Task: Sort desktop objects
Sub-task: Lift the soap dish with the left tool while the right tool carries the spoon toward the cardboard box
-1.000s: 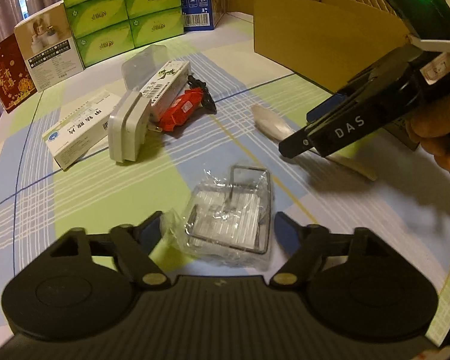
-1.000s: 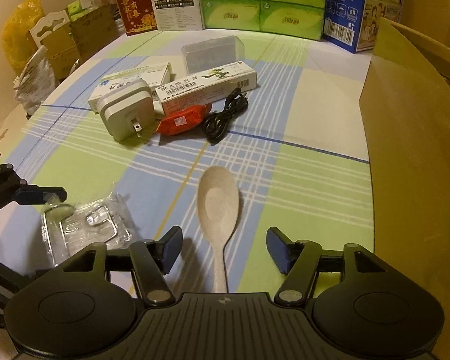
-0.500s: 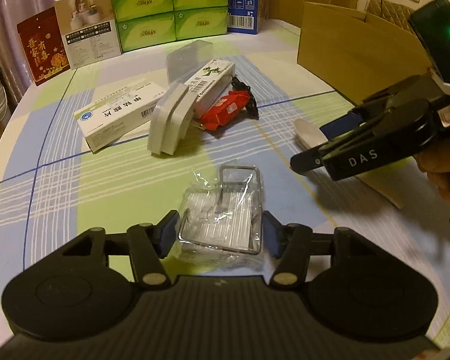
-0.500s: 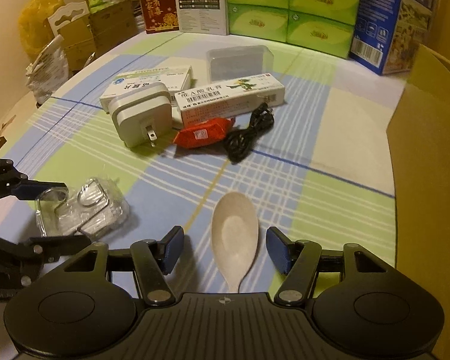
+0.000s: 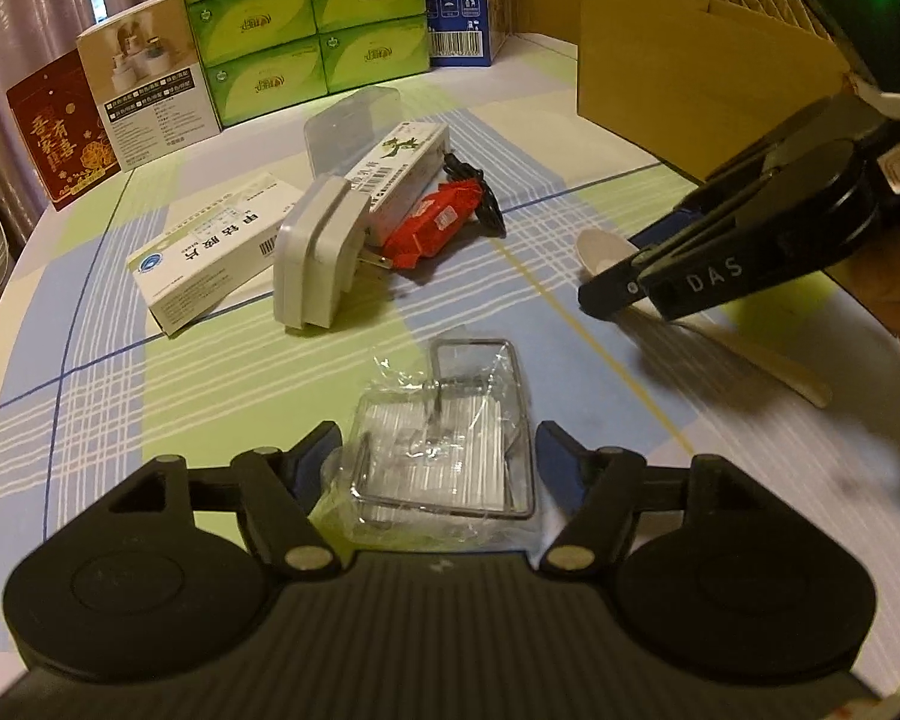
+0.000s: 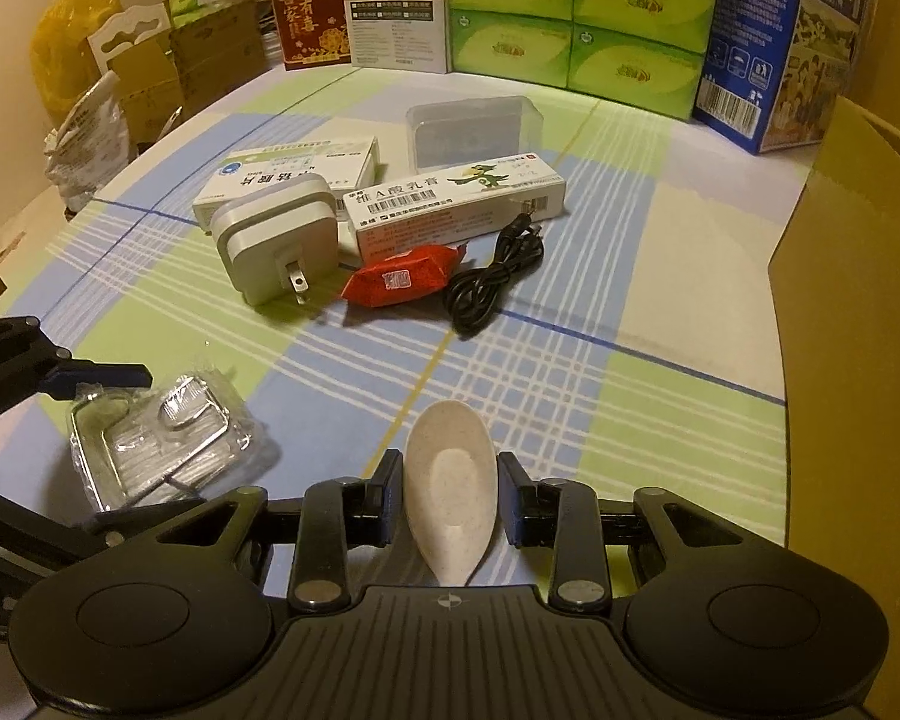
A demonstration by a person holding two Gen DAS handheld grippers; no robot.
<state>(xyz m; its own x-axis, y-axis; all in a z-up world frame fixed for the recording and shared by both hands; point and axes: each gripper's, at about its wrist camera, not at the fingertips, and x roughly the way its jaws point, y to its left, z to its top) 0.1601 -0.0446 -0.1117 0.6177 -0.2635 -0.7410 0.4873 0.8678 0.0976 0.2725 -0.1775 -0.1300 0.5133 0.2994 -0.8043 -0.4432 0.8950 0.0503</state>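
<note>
A metal rack in clear plastic wrap (image 5: 444, 450) lies on the checked tablecloth between the jaws of my left gripper (image 5: 438, 459), which stand close on both sides of it; it also shows in the right wrist view (image 6: 156, 444). A cream plastic spoon (image 6: 450, 498) lies bowl forward between the jaws of my right gripper (image 6: 450, 501), which have narrowed to its edges. In the left wrist view the right gripper (image 5: 618, 294) sits over the spoon (image 5: 600, 252).
A grey plug adapter (image 6: 276, 252), two medicine boxes (image 6: 456, 204), a red packet (image 6: 402, 279), a black cable (image 6: 492, 282) and a clear box (image 6: 468, 126) lie mid-table. A cardboard box (image 6: 858, 312) stands right. Green tissue boxes (image 6: 576, 24) line the back.
My right gripper moved forward over the spoon and its jaws narrowed onto the bowl. My left gripper's jaws closed in around the wrapped rack.
</note>
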